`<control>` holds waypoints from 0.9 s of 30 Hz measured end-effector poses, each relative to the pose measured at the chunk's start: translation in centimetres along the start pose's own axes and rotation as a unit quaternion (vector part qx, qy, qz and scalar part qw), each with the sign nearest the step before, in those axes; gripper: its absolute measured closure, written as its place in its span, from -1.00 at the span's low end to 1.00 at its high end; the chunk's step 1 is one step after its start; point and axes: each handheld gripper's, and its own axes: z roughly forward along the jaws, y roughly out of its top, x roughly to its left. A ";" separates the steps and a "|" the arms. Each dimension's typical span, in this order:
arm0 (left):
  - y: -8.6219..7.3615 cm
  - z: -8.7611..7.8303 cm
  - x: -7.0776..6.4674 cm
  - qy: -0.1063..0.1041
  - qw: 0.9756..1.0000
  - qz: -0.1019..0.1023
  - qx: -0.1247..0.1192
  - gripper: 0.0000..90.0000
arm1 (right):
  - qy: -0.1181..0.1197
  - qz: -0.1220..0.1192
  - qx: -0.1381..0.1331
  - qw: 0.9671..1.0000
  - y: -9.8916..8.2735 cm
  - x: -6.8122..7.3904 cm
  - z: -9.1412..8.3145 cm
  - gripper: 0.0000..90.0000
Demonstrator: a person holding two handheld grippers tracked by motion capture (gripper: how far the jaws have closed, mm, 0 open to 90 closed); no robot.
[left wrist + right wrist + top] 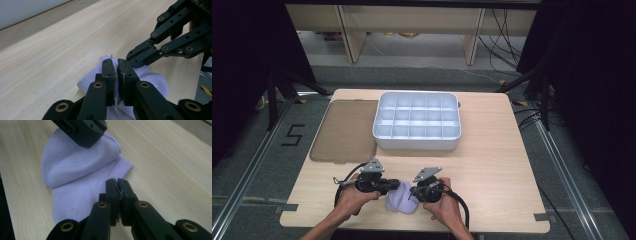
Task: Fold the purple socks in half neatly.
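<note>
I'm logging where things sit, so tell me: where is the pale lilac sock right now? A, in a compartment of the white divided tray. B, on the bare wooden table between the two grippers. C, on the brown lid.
B: the sock lies on the table between the left gripper and the right gripper, well short of the tray.

each black gripper (398, 187) has brass-coloured pivot pins, a grey 3-cornered plate and a black cable.

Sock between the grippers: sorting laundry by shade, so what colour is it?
Pale lilac sock, plain; clearest in the right gripper view.
</note>
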 end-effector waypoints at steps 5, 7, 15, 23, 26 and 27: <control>0.1 0.3 -0.1 -0.001 1.000 -0.002 0.002 0.80 | 0.007 0.007 0.003 1.000 0.0 -0.2 -0.5 0.93; 0.2 0.4 -0.3 -0.005 1.000 -0.001 0.003 0.76 | 0.002 0.003 0.000 1.000 -0.1 -0.4 -0.6 0.93; 1.0 -1.1 -0.5 -0.022 0.999 -0.005 -0.029 0.50 | -0.008 0.022 -0.008 1.000 -0.1 -0.7 -1.5 0.93; 0.9 -3.6 0.4 -0.021 0.998 -0.012 -0.060 0.57 | -0.013 0.014 -0.036 0.999 0.3 -1.0 -3.3 0.93; 0.3 -4.3 0.9 -0.010 0.998 -0.013 -0.059 0.59 | -0.013 0.018 -0.050 0.999 0.6 -0.7 -3.6 0.93; -0.1 -4.5 1.1 -0.011 0.998 -0.014 -0.055 0.59 | -0.017 0.014 -0.053 0.998 0.8 -0.5 -3.8 0.93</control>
